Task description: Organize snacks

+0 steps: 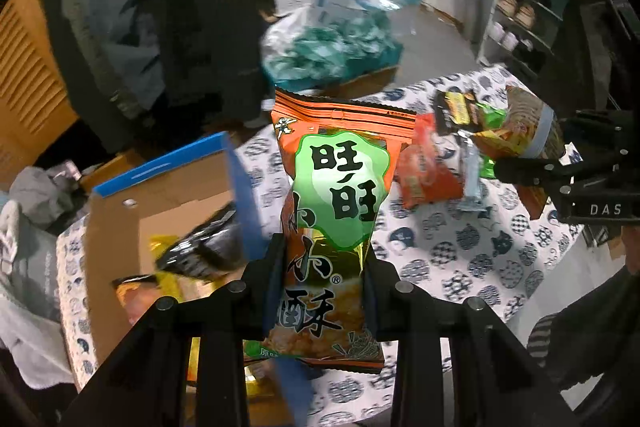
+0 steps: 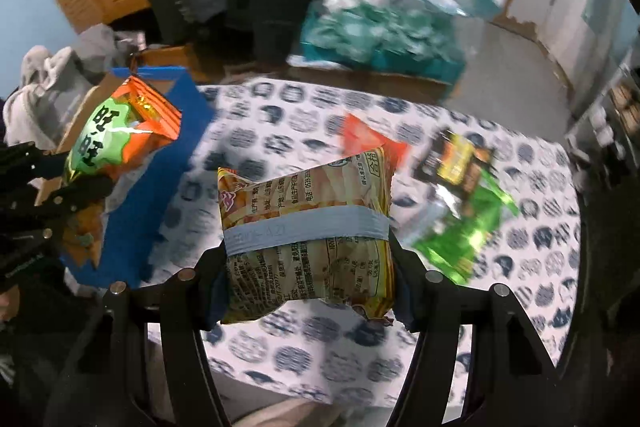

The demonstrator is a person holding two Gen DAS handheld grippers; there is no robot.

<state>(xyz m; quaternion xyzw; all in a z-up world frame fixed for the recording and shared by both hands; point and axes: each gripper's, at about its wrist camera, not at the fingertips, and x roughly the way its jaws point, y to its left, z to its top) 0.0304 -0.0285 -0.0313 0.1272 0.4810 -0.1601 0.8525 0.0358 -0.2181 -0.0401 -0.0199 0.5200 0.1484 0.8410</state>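
The cardboard box (image 1: pixel 120 227) has its interior partly hidden behind its blue flap, and the dark packet (image 1: pixel 200 251) inside is smeared by motion. The green packet (image 2: pixel 464 239) on the counter (image 2: pixel 280 131) is blurred, print unreadable. The teal bags (image 2: pixel 380 35) beyond are indistinct.

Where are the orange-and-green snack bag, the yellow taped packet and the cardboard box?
orange-and-green snack bag (image 1: pixel 340 187), left wrist view, green label.
yellow taped packet (image 2: pixel 306 227), right wrist view, grey tape band.
cardboard box (image 1: pixel 116 227), left wrist view, inner brown wall.
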